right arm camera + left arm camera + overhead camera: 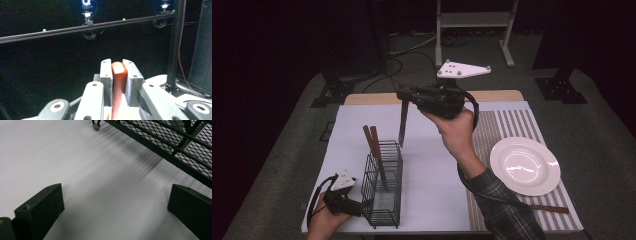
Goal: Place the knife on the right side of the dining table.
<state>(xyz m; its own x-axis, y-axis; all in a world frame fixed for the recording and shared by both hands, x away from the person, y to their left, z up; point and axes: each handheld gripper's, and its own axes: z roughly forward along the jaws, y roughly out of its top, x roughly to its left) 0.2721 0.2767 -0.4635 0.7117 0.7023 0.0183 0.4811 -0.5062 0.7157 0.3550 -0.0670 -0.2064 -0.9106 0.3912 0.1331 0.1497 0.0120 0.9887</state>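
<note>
Right gripper (404, 95) raised above the far half of the table, carried in the right hand (455, 128), grey three-cornered plate on top, jaws clamped on the reddish-brown wooden handle of a table knife (403, 123); steel blade hanging straight down, tip just above the far rim of the black wire-mesh cutlery basket (382, 187). In the right gripper view, rounded orange-red handle end (119, 75) pinched between the two grey pads, dark frame rail and cameras behind. Basket standing upright on the white table cover (432, 165), two brown-handled utensils (375, 145) leaning in its far compartment, handles up and tilted toward the far left. Left gripper (357, 206) low at the near left edge, held in the left hand (325, 221), just beside the basket's near left side; whether touching cannot be told. In the left gripper view, both black jaws spread wide apart over bare white cover, nothing between them, mesh wall of the basket (175, 147) crossing the upper right corner. Round white ceramic plate (525, 165) on the grey-and-white striped placemat (507, 127) at the right, well apart from the basket. Another brown-handled utensil (550, 208) lying flat on the placemat near the plate's near edge, close to the plaid sleeve (502, 205).
</note>
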